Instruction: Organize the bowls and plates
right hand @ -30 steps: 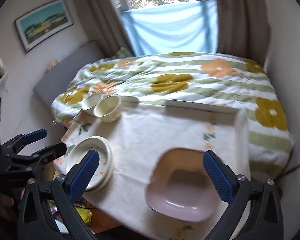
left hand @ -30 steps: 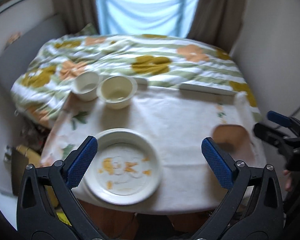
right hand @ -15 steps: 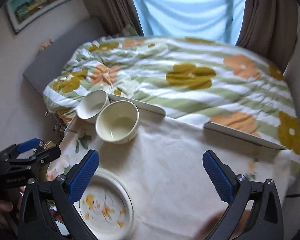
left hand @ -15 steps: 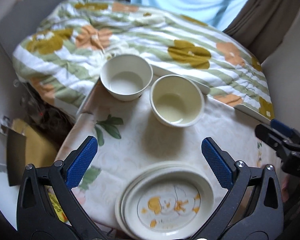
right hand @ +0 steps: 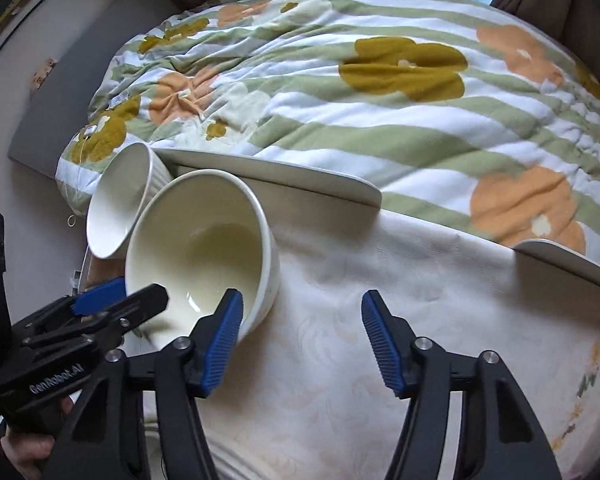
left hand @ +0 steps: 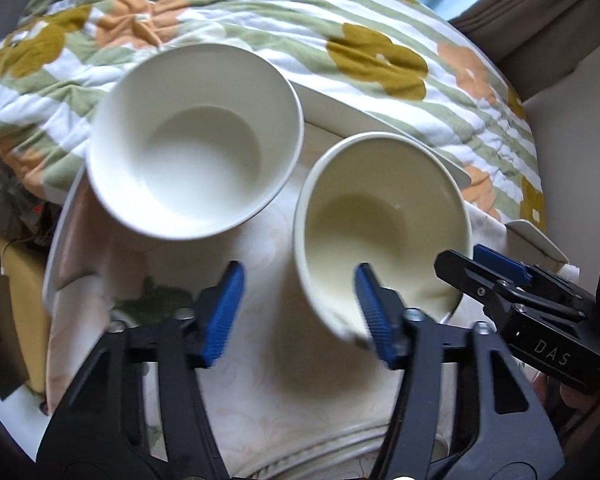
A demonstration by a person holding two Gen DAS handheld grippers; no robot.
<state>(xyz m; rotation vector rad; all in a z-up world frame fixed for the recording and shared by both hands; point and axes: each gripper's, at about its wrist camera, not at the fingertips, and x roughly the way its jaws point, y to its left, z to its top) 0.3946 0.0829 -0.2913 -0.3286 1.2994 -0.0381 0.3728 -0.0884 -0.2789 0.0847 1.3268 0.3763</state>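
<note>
Two bowls stand side by side at the table's far left edge: a white bowl [left hand: 196, 140] [right hand: 120, 208] and a cream bowl [left hand: 380, 232] [right hand: 204, 240] to its right. My left gripper [left hand: 296, 312] is open, partly closed in; its right finger [left hand: 374, 320] is inside the cream bowl's near rim, the left finger outside. My right gripper [right hand: 300, 340] is open over the tablecloth right of the cream bowl; its left fingertip [right hand: 224, 332] overlaps the bowl's near wall. The other gripper shows in each view, the right one [left hand: 512, 292] and the left one [right hand: 100, 312].
The table has a cream tablecloth [right hand: 400, 300] and a white raised rim [right hand: 280, 180]. A flowered striped quilt [right hand: 380, 80] on a bed lies just behind it. A stacked plate edge [left hand: 300, 456] shows at the near bottom. A wall [left hand: 580, 80] is at right.
Both grippers moved forward and down to the bowls. The left gripper's jaws narrowed and now straddle the cream bowl's near rim. The plates dropped out of view.
</note>
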